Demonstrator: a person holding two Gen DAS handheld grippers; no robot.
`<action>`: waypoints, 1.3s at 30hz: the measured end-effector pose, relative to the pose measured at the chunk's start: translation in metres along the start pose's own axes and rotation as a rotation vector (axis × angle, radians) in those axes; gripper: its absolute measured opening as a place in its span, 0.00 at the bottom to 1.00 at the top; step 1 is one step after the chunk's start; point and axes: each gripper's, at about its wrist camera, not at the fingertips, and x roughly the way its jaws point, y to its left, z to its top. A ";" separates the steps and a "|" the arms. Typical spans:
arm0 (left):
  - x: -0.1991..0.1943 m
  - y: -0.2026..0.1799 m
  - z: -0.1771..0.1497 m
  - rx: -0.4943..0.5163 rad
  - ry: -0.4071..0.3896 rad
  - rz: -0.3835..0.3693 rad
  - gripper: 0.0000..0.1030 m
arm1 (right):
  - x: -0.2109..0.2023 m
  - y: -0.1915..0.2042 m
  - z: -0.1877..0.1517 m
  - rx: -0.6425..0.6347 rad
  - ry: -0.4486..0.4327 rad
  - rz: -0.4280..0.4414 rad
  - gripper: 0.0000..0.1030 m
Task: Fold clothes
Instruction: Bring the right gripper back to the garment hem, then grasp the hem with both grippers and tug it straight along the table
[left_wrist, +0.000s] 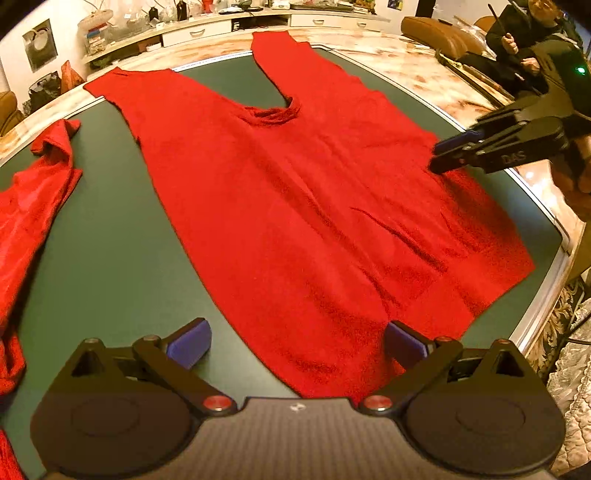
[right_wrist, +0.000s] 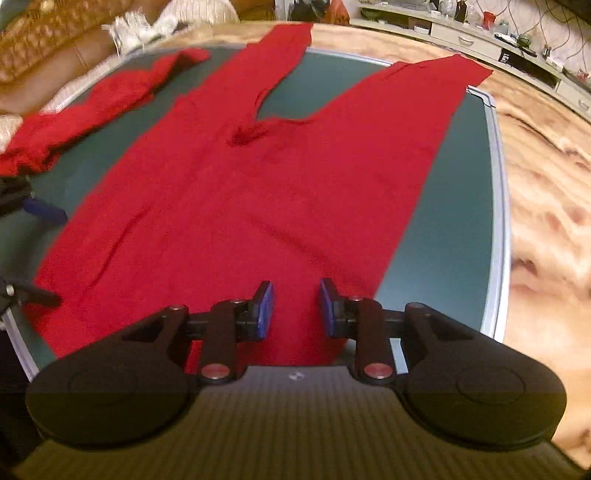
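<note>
A red sleeveless garment (left_wrist: 295, 203) (right_wrist: 240, 206) lies spread flat on the green table (left_wrist: 110, 240) (right_wrist: 469, 206), its two shoulder straps pointing away from me. My left gripper (left_wrist: 297, 343) stands wide open over the garment's near hem, close to its left edge, nothing between the pads. My right gripper (right_wrist: 297, 310) hovers over the hem by the garment's right side, its blue pads a small gap apart and not pressing on cloth. In the left wrist view the right gripper (left_wrist: 437, 157) comes in from the right edge. The left gripper's fingers (right_wrist: 40, 210) show at the right wrist view's left border.
A second red garment (left_wrist: 29, 214) (right_wrist: 85, 107) lies crumpled on the table's left side. The table has a silver rim (right_wrist: 498, 221) with marble floor (right_wrist: 546, 184) beyond. A person (left_wrist: 517, 44) sits at the back right beside a brown chair (left_wrist: 436, 33). White cabinets (left_wrist: 221, 29) line the far wall.
</note>
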 end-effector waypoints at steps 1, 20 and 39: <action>0.000 0.000 -0.001 -0.001 -0.002 0.005 1.00 | -0.002 0.000 -0.002 0.007 0.000 -0.006 0.31; -0.026 0.018 -0.027 -0.328 -0.043 -0.199 0.75 | -0.048 0.016 -0.068 0.393 0.000 0.024 0.37; -0.029 0.010 -0.032 -0.293 0.015 -0.005 0.03 | -0.048 0.062 -0.089 0.406 -0.004 -0.126 0.06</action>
